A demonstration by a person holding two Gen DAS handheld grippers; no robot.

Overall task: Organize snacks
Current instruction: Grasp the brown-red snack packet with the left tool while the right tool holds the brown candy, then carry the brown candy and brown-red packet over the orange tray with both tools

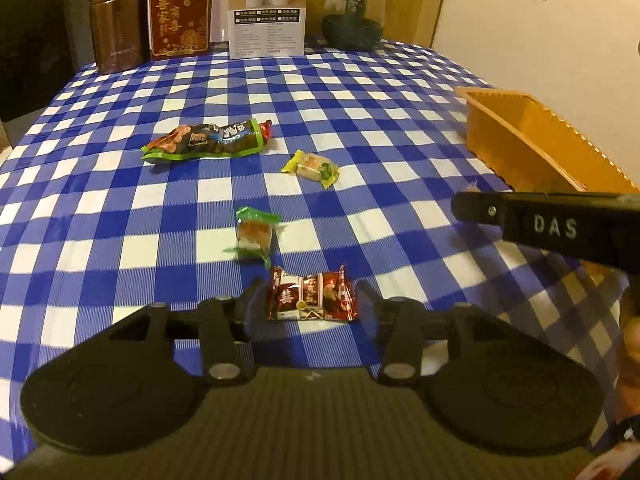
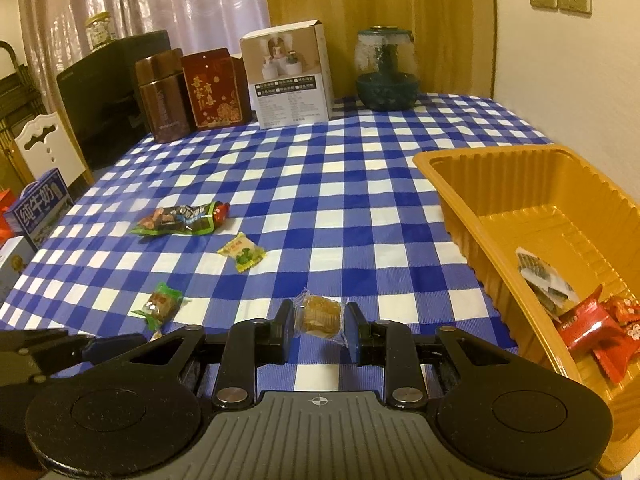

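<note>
Far left in the right wrist view: a milk carton (image 2: 38,210) off the surface's edge.

Back row on the checked surface (image 2: 360,184), left to right: brown tin (image 2: 160,96), red box (image 2: 214,88), white box (image 2: 290,76), glass jar (image 2: 386,68).

Mid-surface, left to right: long green-edged snack (image 2: 182,220), lying flat; yellow candy (image 2: 242,252) just beside it, nearer the camera; green candy (image 2: 160,306) nearer still and apart from both.

Left gripper (image 1: 306,300): jaws apart, straddling a dark red packet (image 1: 312,296) that lies flat on the cloth. Pads not pressing on it, a gap visible on each side. Green candy (image 1: 254,234) just beyond the packet, yellow candy (image 1: 310,168) further on, long snack (image 1: 208,140) behind and to the left.

Right gripper (image 2: 318,328): clamped on a clear-wrapped brown cake (image 2: 320,316), pads against both sides of the wrapper. Whether lifted or resting on the cloth, cannot tell. Same gripper seen side-on at the right of the left wrist view (image 1: 458,204).

Far right: orange tray (image 2: 460,184) on the surface, near the wall. Inside, at the near end: a white-and-dark wrapped snack (image 2: 540,276) leaning on the wall, red packets (image 2: 596,332) beside it.
</note>
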